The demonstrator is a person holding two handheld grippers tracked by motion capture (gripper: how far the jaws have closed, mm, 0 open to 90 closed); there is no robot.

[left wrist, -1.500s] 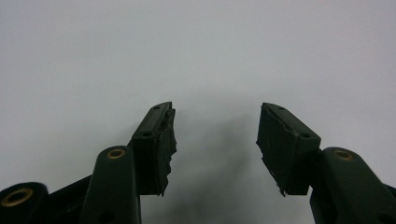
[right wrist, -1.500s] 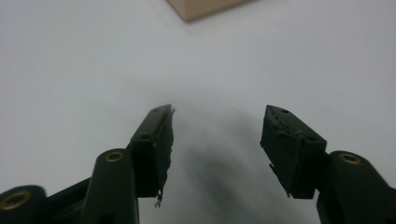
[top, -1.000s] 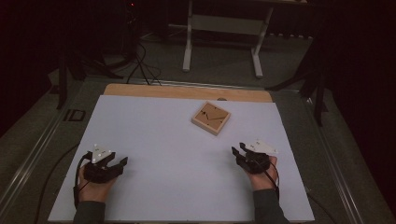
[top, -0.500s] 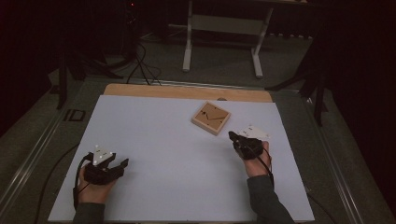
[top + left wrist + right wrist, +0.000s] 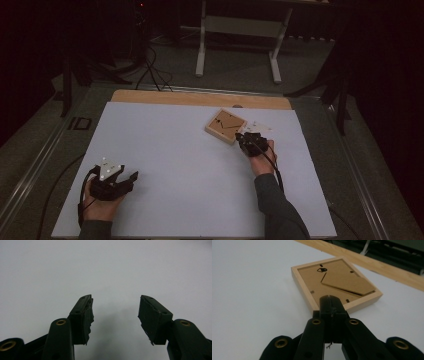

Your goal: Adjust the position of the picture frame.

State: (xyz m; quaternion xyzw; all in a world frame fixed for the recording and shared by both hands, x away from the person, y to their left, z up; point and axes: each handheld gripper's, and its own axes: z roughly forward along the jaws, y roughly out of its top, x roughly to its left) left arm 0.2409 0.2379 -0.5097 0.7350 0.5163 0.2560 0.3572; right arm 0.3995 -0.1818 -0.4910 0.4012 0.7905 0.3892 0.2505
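Right tool (image 5: 331,298) pressed together at picture frame (image 5: 337,281) edge, nudge gently along table (image 5: 165,140); left tool (image 5: 115,312) apart, idle.

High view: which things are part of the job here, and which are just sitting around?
In the job: frame, lying back-up; right gripper, fingers shut, nearing it.

Lying about: left gripper, open and idle; white mat; wooden strip; table legs behind.

frame (image 5: 337,287): pale wood (brown backing) | table (image 5: 165,150): white | grippers: black
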